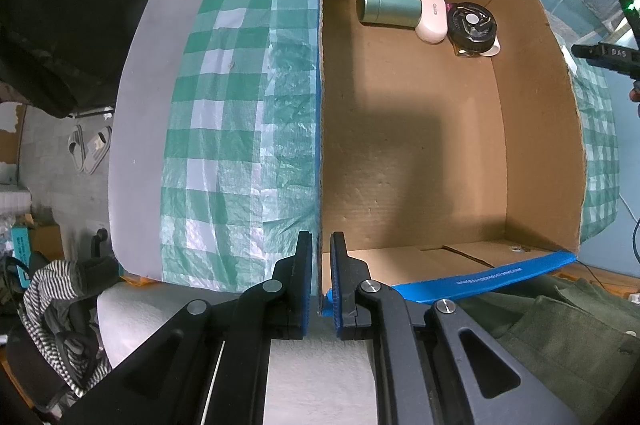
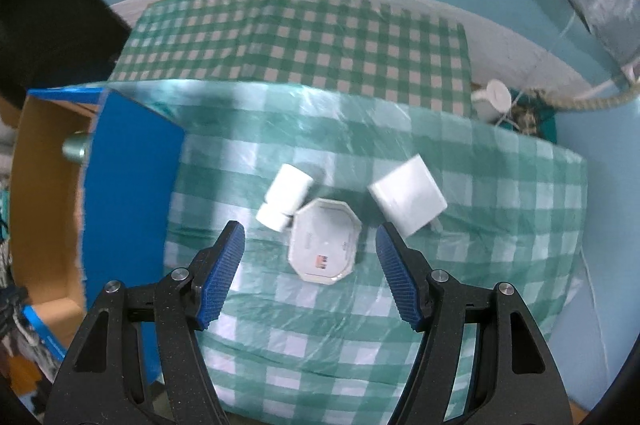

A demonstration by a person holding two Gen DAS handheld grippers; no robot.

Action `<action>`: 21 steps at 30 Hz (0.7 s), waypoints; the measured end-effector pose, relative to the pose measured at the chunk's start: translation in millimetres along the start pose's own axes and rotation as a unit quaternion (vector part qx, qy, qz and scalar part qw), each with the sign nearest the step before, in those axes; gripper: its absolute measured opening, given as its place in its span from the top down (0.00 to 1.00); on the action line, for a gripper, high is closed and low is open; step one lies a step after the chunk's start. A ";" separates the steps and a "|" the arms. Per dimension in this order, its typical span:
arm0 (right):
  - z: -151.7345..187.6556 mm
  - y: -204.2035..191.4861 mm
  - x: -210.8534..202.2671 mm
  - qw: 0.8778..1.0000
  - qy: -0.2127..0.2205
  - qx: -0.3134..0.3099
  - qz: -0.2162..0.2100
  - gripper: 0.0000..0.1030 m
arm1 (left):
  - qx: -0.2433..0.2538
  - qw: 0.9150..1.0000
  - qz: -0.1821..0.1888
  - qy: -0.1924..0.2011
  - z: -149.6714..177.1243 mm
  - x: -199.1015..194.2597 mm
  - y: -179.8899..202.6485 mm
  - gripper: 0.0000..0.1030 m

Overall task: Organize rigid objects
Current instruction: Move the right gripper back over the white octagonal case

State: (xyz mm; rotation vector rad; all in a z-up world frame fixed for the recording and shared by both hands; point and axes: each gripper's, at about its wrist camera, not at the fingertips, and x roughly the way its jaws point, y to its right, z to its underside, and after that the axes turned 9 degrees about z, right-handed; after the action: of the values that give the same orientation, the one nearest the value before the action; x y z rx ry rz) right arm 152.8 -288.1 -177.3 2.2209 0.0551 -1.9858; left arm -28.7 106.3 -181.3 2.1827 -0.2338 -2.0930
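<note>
Our left gripper (image 1: 321, 241) is pinched narrow on the near wall of the open brown cardboard box with blue-taped rims (image 1: 420, 145), its two fingers straddling that wall near the corner. At the box's far end lie a green metal cylinder on its side (image 1: 388, 5), a pale pink rounded case (image 1: 431, 17) touching it, and a black round gadget with a silver centre (image 1: 472, 23) just beside the case. The box sits on a green-and-white checked plastic tablecloth (image 1: 224, 129).

Our right gripper (image 2: 310, 237) is spread wide above the cloth, holding nothing. Between its blue ribbed fingers (image 2: 224, 273) lies a white octagonal dish with a small label (image 2: 325, 241). A white cylindrical bottle lying tilted (image 2: 285, 196) touches the dish's far left edge. A white square block (image 2: 407, 200) rests near the dish on the right, apart from it. The box stands to the left, the green cylinder peeking over its blue wall.
</note>
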 end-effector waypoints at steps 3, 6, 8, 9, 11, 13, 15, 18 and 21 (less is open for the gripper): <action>4.7 1.0 14.4 1.000 -0.012 -0.001 0.001 0.34 | 0.000 1.000 -0.001 0.000 0.1 0.4 -0.2 0.92; 9.8 1.4 28.4 1.000 -0.027 -0.002 0.007 0.34 | -0.002 1.000 -0.001 0.000 0.8 0.5 -0.2 0.92; 13.2 1.3 35.8 0.999 -0.034 0.000 0.008 0.34 | -0.003 1.000 -0.001 0.001 1.4 0.5 -0.1 0.92; 14.4 1.0 36.9 0.999 -0.034 0.002 0.007 0.34 | -0.003 1.000 0.000 0.001 1.3 0.4 -0.2 0.92; 16.4 0.4 41.2 0.999 -0.038 0.009 0.004 0.34 | -0.003 1.000 0.000 0.000 1.8 0.9 0.1 0.92; 15.8 0.0 45.6 0.999 -0.039 0.011 0.010 0.34 | -0.002 1.000 -0.001 0.000 1.9 1.2 0.4 0.92; 15.0 -1.6 49.6 0.999 -0.042 0.013 0.016 0.34 | -0.002 1.000 -0.001 -0.001 1.9 1.4 0.4 0.92; 14.0 -2.7 56.2 0.999 -0.046 0.016 0.020 0.34 | -0.002 1.000 -0.001 0.000 1.8 1.5 0.7 0.92; 12.5 -3.2 61.4 0.998 -0.048 0.019 0.021 0.34 | -0.002 1.000 -0.001 -0.001 1.9 2.0 0.7 0.92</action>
State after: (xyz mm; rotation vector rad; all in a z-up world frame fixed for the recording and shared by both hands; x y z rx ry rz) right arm 147.3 -291.6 -239.7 2.1275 -0.0402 -2.0837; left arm -30.5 105.3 -183.2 2.1795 -0.2261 -2.0946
